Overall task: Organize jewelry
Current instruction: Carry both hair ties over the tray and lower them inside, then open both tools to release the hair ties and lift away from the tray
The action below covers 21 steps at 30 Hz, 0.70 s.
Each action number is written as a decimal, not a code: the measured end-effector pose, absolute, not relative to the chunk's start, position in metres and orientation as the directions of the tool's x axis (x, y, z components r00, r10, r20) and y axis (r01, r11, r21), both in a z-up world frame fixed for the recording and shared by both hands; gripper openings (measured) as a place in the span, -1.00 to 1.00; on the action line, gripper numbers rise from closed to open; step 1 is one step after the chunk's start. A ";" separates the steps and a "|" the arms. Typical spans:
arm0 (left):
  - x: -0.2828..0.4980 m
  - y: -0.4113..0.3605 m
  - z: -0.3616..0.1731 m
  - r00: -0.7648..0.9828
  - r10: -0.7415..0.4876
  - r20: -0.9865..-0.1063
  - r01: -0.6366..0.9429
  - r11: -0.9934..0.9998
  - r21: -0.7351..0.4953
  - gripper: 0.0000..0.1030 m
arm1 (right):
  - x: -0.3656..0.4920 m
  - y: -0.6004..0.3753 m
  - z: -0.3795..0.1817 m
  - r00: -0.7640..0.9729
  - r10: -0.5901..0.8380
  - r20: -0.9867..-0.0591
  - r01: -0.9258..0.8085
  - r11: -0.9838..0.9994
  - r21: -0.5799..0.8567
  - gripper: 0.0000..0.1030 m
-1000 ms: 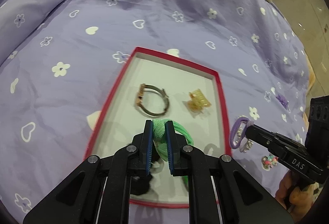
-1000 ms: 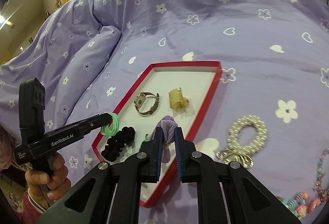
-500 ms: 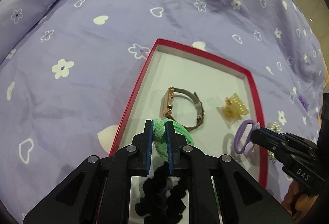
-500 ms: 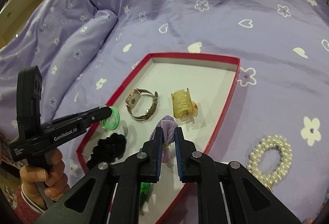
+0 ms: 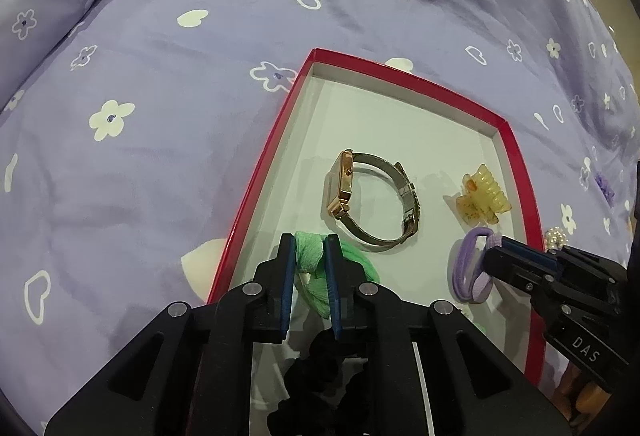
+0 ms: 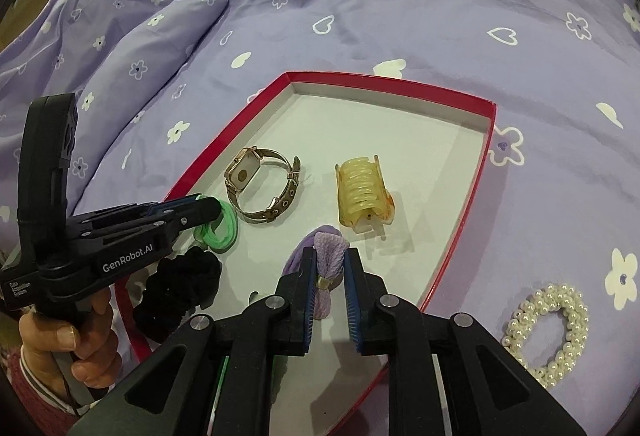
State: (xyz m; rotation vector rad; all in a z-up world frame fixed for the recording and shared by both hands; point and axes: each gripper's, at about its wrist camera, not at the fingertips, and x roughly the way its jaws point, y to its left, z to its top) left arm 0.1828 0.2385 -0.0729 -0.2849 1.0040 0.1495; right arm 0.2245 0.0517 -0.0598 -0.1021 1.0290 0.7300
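Holding a soft green fabric hair tie point(image 5: 316, 264) pinched between its jaws, the left gripper point(image 5: 311, 276) is hovering over the white floor of the shallow red-rimmed cardboard tray point(image 5: 516, 164); the right gripper point(image 6: 328, 276) is opening its jaws, the light, limp lilac fabric hair tie point(image 6: 328, 256) hanging between them just above the tray. Lying inside are a rigid rose-gold mesh-strap wristwatch point(image 5: 372, 196), a brittle amber plastic claw clip point(image 5: 482, 200) and a fluffy black scrunchie point(image 6: 180, 296); each tie is gripping best across its bunched band.
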 end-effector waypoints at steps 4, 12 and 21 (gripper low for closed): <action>0.182 0.238 -0.071 0.528 0.002 -0.849 -0.252 0.955 -0.155 -0.53 | 0.225 0.051 -0.059 0.303 0.509 -0.806 -0.593 0.763 0.258 -0.63; 0.173 0.238 -0.064 0.539 0.006 -0.842 -0.261 0.952 -0.161 -0.27 | 0.220 0.044 -0.047 0.318 0.536 -0.782 -0.586 0.759 0.283 -0.51; 0.153 0.229 -0.041 0.581 -0.005 -0.814 -0.255 0.949 -0.188 -0.20 | 0.204 0.017 -0.024 0.349 0.574 -0.741 -0.577 0.754 0.313 -0.35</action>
